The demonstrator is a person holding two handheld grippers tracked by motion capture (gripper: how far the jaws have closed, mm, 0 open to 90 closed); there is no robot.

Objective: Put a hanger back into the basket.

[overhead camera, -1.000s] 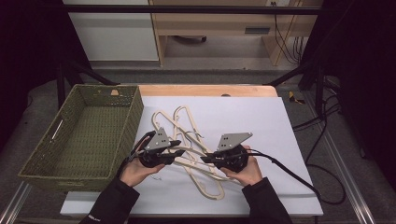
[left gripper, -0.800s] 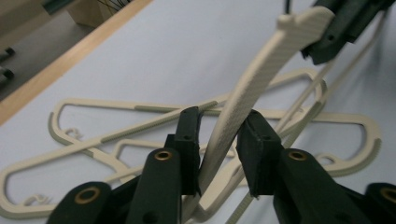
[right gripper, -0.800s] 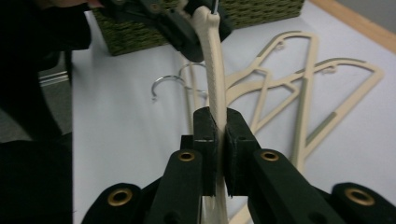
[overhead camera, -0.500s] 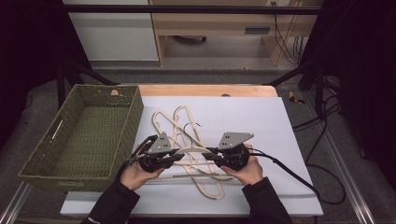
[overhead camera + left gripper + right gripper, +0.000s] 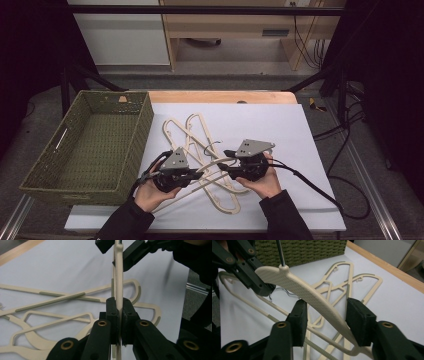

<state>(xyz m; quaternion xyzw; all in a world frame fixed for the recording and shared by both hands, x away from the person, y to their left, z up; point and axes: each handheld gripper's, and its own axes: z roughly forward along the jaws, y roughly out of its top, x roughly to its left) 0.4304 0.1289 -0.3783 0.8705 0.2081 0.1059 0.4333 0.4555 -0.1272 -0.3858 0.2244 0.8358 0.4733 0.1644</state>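
A cream hanger [image 5: 214, 163] with a metal hook [image 5: 279, 252] is held off the white sheet between my two grippers. My left gripper [image 5: 200, 172] is shut on one arm of the hanger [image 5: 119, 285]; in the left gripper view its jaws [image 5: 119, 323] press both sides of it. My right gripper [image 5: 222, 167] is open, and the hanger's other arm [image 5: 312, 295] runs between its spread pads [image 5: 328, 322]. Several more cream hangers [image 5: 187, 131] lie tangled flat on the sheet beneath and beyond.
A green woven basket [image 5: 145, 120], with nothing inside, stands at the left edge of the white sheet [image 5: 265, 120]. The wooden table edge [image 5: 220, 96] runs along the back. A black cable [image 5: 310, 186] trails right from my right gripper.
My left gripper has drifted slightly right and nearer with the hanger in it. The right gripper has stayed nearly where it was.
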